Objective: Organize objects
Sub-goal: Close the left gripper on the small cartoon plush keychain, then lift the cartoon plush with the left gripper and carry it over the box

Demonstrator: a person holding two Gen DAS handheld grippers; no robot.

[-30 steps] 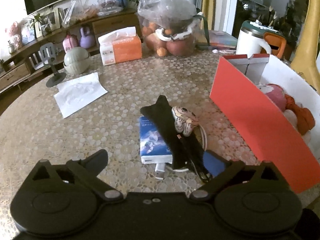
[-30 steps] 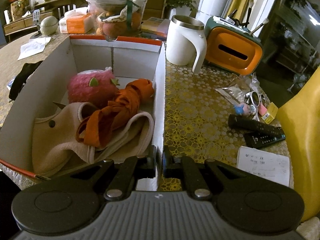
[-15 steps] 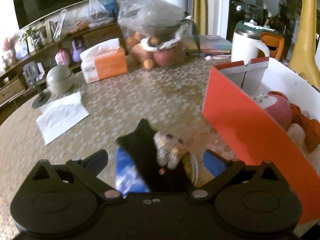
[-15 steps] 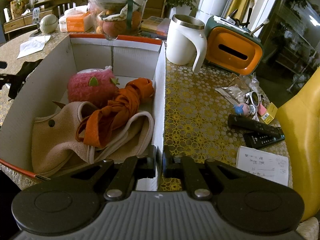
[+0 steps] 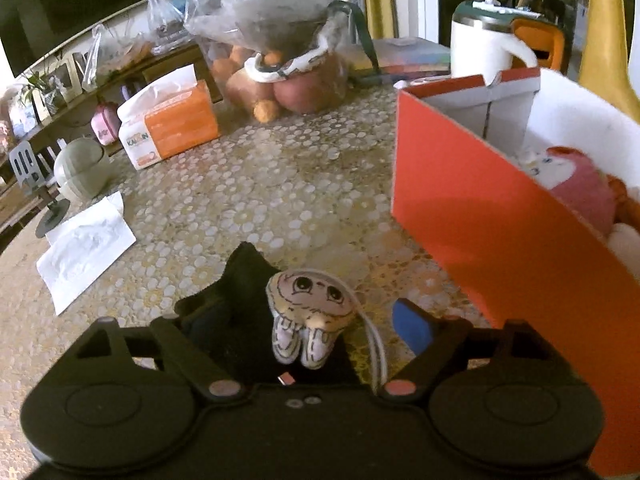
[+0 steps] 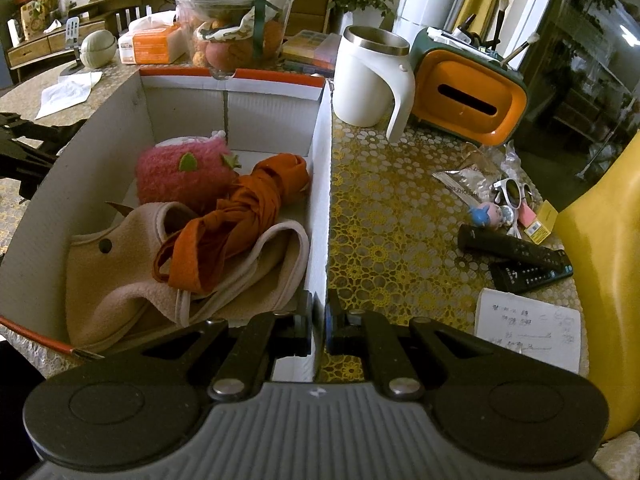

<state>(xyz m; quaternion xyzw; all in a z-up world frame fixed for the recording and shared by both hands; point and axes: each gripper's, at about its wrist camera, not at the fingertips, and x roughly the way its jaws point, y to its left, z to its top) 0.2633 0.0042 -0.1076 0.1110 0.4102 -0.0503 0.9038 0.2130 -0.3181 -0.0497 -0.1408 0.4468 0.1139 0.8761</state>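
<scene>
Closing around the doll charm [image 5: 310, 312] on the counter [image 5: 280, 184], the left hand-held gripper [image 5: 288, 316] gripped nothing yet; its black cloth [image 5: 236, 304] possibly interfered. The right hand-held gripper [image 6: 319, 320] clamped the box wall [image 6: 320, 208]. Next: pinch, lift, deposit.

- left gripper [image 5: 304, 324]: matte black body; two round discs with raised rings at the sides; angled black link arms; one silver and one reddish pivot screw; blue pad on the right finger; two small grey dots on the centre bar
- right gripper [image 6: 318, 326]: ribbed grey housing with a small white mark; black link arms; silver pivot screws; blue pad edge
</scene>
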